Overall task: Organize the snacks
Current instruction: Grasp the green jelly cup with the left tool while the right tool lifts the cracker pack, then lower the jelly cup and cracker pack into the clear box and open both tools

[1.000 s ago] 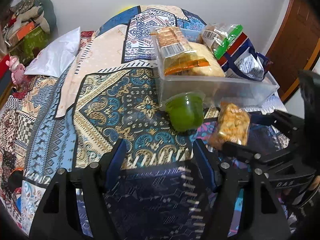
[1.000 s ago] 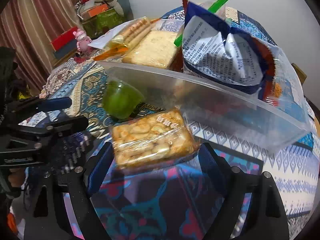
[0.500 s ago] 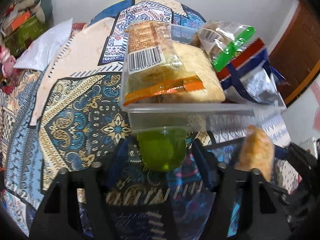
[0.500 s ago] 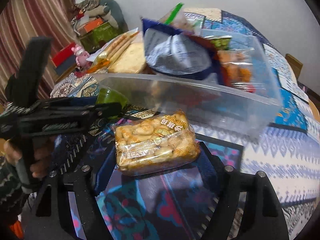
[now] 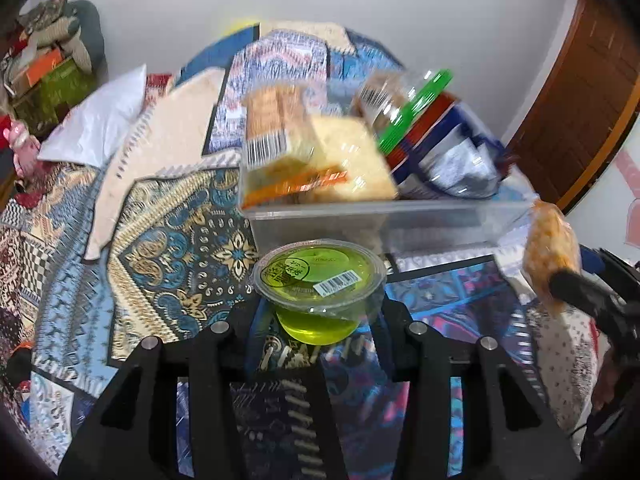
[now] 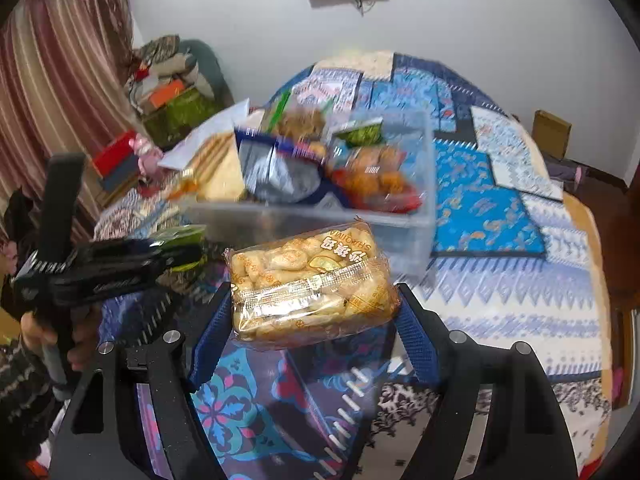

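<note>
My left gripper [image 5: 318, 322] is shut on a green jelly cup [image 5: 318, 280] with a clear lid and holds it above the bedspread, just in front of the clear plastic bin [image 5: 400, 224]. My right gripper [image 6: 314, 312] is shut on a clear packet of golden biscuits [image 6: 310, 288] and holds it lifted in front of the same bin [image 6: 416, 208]. The packet also shows in the left wrist view [image 5: 550, 252], at the right. The bin holds several snack packs: wafers [image 5: 272, 132], a pale cake pack, a blue-and-silver bag [image 6: 276, 172].
A patterned bedspread [image 5: 160, 240] covers the bed. A white pillow [image 5: 100, 124] and stacked boxes [image 5: 44, 76] lie at far left. A wooden door [image 5: 592, 92] stands at right. Striped curtains [image 6: 52, 92] hang left in the right wrist view.
Both grippers closed on their snacks and lifted them off the bedspread: left took the jelly cup, right took the biscuit packet. The bin now sits lower and farther in both views.
</note>
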Available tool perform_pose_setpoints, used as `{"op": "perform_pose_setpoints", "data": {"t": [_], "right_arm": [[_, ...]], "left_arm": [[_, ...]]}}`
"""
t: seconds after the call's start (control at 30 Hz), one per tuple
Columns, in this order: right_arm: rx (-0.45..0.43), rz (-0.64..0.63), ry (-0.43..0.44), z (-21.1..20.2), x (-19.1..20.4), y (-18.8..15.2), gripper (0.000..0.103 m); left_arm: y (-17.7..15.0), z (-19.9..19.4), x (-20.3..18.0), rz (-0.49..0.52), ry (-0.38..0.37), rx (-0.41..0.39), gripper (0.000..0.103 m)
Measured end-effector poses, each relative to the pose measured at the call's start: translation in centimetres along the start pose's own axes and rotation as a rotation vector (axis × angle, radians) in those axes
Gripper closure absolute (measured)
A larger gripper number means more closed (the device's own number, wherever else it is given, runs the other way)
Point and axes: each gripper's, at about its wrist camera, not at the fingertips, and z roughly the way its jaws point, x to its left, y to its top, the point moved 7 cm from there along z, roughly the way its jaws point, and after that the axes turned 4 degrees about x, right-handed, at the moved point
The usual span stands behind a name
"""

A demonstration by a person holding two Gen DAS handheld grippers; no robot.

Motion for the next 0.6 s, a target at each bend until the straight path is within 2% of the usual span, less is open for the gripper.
{"op": "perform_pose_setpoints", "data": {"t": [0.13, 0.3, 0.47, 0.6], "right_arm": [[-0.046, 0.002, -0.008, -1.3, -0.3, 1.5, 0.029], [-0.106, 0.012, -0.020, -2.4, -0.8, 3.8, 0.029], [-0.161, 0.027, -0.018, -2.9, -1.2, 6.3, 0.029], [-0.183, 0.031, -0.004, -2.4, -1.2, 8.2, 0.029]], "left_arm": [[0.6, -2.8, -0.5, 0.003, -0.015, -0.054, 0.058], [3.3, -5.1, -1.0, 0.003, -0.039, -0.121, 0.058], [6.2, -5.5, -1.6, 0.006, -0.047, -0.168, 0.058], [8.1, -4.5, -2.2, 0.022, -0.030, -0.173, 0.058]]}}
